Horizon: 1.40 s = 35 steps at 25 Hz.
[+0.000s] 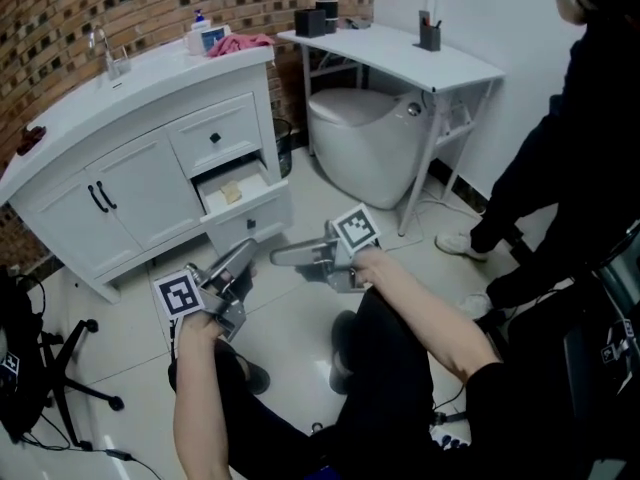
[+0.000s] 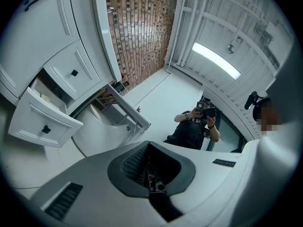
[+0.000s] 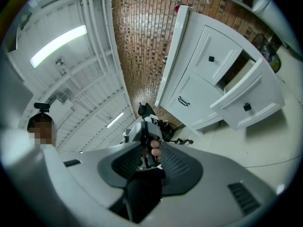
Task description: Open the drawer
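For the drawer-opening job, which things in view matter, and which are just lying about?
Part of the job: lower drawer, already pulled out; its knob; cabinet; left gripper; right gripper, both away from the drawer.

Lying about: toilet; white table; pink cloth; tap.

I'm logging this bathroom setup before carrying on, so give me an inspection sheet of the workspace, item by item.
Surface: white tiled floor; white vanity top.
Job's things: lower drawer pulled open, small tan item inside; upper drawer closed.
Clutter: pink cloth on the vanity top; black containers on the side table.
Grippers: left gripper claw shut, empty; right gripper claw open, empty; both off the drawer.
Cables: loose cable on the floor, lower left.
Surroundings: toilet, brick wall, person standing at right.
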### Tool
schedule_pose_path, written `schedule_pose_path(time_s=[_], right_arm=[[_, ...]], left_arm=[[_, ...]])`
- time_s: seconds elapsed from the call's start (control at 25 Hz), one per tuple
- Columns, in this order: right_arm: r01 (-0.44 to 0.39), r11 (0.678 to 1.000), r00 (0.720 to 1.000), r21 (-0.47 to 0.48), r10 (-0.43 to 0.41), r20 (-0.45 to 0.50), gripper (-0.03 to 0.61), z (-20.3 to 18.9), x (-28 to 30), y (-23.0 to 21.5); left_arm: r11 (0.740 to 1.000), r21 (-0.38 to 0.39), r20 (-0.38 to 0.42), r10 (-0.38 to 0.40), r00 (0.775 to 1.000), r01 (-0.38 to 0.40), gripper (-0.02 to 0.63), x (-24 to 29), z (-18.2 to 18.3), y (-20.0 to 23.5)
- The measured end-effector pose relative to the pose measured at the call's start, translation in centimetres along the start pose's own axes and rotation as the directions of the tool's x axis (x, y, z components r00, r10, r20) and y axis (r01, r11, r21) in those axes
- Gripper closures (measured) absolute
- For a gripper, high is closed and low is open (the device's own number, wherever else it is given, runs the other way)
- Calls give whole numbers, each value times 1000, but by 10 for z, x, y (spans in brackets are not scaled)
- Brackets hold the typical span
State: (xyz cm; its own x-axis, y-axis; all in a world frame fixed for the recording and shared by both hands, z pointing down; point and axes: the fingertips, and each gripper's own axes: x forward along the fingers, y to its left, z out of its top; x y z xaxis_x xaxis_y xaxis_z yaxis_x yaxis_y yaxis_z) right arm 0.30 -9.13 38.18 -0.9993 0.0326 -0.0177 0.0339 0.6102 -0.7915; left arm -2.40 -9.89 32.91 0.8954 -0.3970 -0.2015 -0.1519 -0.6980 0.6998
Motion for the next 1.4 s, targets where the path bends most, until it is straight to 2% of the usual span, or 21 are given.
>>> schedule_pose_path(time_s=[0.24, 0.52, 0.6, 0.76, 0.88, 1.04, 1.4], right_arm=[[31, 991, 996, -128, -42, -82, 428, -3, 0, 4], [-2, 988, 997, -158, -10, -80, 426, -8, -6, 13], [-9, 987, 997, -158, -4, -80, 428, -8, -6, 14], [-22, 990, 995, -137, 8, -104, 428, -17, -4, 12], [-2, 991, 991, -133, -15, -131, 428, -27, -7, 6], [0, 995, 994, -96, -10, -105, 428, -19, -2, 2], [-11, 996, 994, -90, 1, -110, 428, -16, 8, -1]], left_arm=[[999, -18, -9, 45, 999, -45, 623, 1, -6, 11], [994, -49, -4, 100, 995, -100, 623, -5, -8, 11], [994, -54, 6, 91, 996, -90, 623, -2, -2, 0], [999, -39, 24, 14, 1000, -13, 623, 3, -4, -11], [993, -86, 21, 82, 996, -80, 624, -3, -10, 14], [999, -40, 39, -9, 999, 11, 624, -3, 11, -13], [999, -39, 31, 18, 999, -17, 624, -5, 12, -11]])
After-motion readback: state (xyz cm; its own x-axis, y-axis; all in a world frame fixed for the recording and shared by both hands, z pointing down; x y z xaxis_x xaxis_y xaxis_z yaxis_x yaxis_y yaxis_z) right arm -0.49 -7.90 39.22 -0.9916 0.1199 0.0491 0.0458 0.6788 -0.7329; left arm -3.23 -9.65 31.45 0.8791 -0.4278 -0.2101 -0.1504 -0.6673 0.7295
